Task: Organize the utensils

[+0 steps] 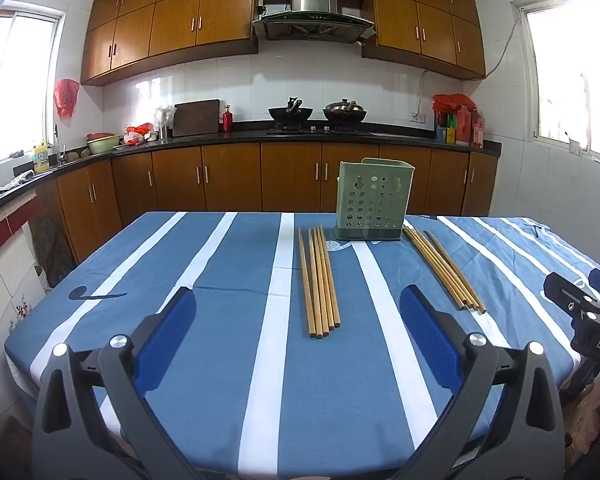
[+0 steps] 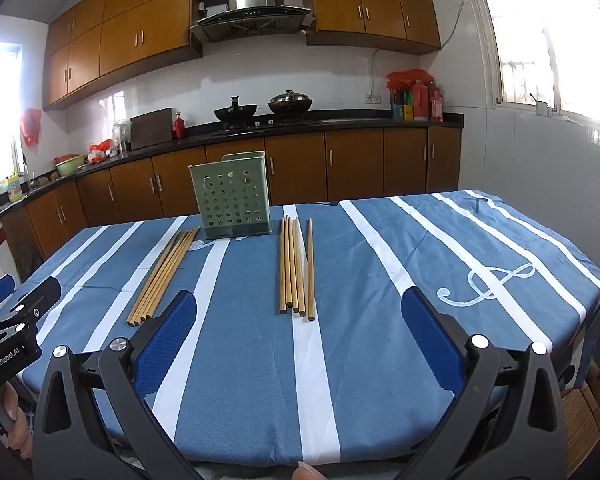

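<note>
A green perforated utensil holder (image 1: 374, 199) stands upright at the far side of the table; it also shows in the right wrist view (image 2: 233, 200). Two bundles of wooden chopsticks lie flat in front of it: a left bundle (image 1: 319, 282) (image 2: 162, 276) and a right bundle (image 1: 444, 270) (image 2: 296, 266). My left gripper (image 1: 298, 320) is open and empty, near the table's front edge, short of the left bundle. My right gripper (image 2: 300, 320) is open and empty, short of the right bundle.
The table carries a blue cloth with white stripes (image 1: 220, 360). The right gripper's body (image 1: 584, 320) shows at the right edge of the left wrist view. Kitchen counter with woks (image 1: 316, 114) and cabinets lies beyond the table.
</note>
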`<state>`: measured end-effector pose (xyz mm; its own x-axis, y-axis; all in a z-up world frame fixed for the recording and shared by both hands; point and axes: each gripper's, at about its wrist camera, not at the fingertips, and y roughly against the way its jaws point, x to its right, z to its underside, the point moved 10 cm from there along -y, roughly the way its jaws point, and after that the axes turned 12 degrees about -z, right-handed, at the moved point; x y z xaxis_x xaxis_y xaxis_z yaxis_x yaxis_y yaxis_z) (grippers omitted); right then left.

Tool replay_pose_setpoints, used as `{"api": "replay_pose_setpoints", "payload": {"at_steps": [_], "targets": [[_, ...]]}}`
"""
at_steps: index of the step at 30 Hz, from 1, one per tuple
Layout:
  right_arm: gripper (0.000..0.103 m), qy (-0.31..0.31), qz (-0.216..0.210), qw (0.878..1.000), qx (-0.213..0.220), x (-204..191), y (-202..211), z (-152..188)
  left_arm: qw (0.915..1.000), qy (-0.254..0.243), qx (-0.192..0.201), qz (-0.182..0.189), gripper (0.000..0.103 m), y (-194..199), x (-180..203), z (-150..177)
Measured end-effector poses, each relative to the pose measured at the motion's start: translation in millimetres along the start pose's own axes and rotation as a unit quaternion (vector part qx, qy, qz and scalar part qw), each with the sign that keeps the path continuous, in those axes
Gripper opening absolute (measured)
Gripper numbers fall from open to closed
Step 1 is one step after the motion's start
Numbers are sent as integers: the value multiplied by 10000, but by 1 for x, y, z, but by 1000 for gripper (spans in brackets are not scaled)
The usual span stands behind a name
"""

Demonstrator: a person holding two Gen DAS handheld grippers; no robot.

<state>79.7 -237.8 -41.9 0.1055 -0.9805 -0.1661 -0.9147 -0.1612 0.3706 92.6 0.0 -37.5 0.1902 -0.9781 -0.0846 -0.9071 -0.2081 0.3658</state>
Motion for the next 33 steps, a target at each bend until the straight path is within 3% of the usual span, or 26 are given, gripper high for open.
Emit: {"api": "replay_pose_setpoints", "payload": {"at_steps": [33], "targets": [[101, -13, 0, 10000, -6, 3, 0, 1, 10000, 1, -7, 0, 99, 0, 0, 0]]}}
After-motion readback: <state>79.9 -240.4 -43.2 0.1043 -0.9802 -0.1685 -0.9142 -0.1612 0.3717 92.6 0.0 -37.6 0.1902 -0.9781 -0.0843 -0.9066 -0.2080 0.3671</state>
